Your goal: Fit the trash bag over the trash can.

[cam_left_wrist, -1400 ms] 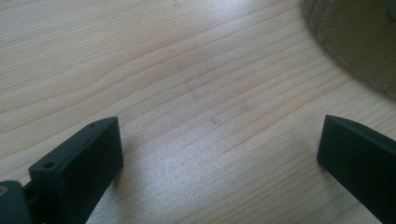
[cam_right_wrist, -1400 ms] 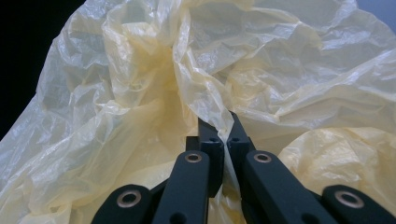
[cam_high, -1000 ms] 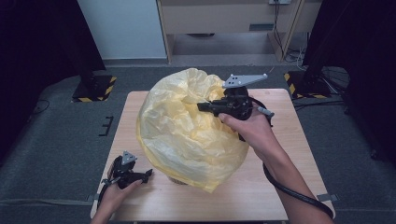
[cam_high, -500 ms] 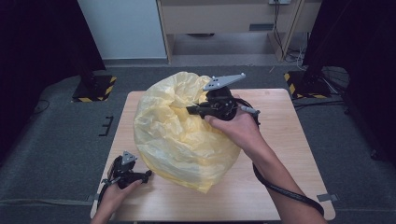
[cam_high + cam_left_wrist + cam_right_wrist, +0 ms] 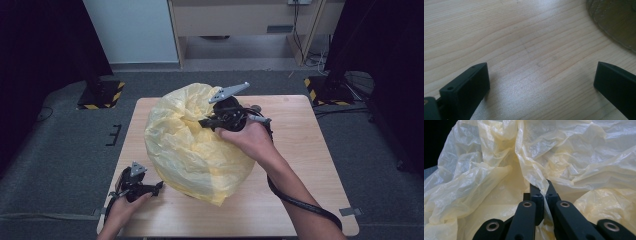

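Item: yellow plastic bag [image 5: 195, 145], my right gripper [image 5: 205, 122] pinching its fold for lifting; left gripper [image 5: 159, 186] idle at bench [image 5: 300, 150] seven o'clock, jaws wide.

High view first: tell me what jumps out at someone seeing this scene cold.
A big crumpled yellow plastic bag dominates the middle of the wooden table. The right gripper reaches in over its upper right, jaws shut on a fold of the film, as the right gripper view shows up close. The left gripper sits low at the table's near left corner, jaws spread wide over bare wood.
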`<state>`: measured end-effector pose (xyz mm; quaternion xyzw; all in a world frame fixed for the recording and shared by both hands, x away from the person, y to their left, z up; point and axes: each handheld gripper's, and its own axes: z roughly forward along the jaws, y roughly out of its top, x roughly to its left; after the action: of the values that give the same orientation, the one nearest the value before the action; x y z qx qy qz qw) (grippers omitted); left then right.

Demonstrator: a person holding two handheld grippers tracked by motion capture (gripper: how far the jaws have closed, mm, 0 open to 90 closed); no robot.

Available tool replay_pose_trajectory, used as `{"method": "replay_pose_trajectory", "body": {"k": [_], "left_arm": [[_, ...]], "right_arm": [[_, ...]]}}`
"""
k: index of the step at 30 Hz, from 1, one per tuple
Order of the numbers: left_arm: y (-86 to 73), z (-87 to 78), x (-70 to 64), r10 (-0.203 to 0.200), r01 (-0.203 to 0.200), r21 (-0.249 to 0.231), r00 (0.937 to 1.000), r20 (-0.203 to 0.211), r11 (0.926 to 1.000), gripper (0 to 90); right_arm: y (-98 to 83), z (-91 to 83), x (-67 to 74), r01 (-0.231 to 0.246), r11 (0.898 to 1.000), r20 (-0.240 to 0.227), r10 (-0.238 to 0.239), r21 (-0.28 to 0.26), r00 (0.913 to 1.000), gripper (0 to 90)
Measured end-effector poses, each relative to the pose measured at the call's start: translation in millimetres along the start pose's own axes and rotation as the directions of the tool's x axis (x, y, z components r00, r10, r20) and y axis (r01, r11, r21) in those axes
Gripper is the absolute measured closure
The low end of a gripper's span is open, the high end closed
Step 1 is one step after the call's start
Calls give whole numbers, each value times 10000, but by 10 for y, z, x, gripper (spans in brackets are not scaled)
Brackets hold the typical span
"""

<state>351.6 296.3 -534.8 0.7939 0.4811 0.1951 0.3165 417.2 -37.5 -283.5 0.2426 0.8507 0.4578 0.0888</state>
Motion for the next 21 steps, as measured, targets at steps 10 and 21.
{"method": "replay_pose_trajectory", "body": {"k": [10,21], "left_arm": [[1,1,-2,-12,12,-5,10000,-4,10000,0],[1,1,-2,-12,12,-7,10000,-5,10000,0]], "right_arm": [[-51,-21,1,56,9997,-38,-55,223,10000,883],[-17,75,43,105,9986,121,-111,524,9999,857]]}}
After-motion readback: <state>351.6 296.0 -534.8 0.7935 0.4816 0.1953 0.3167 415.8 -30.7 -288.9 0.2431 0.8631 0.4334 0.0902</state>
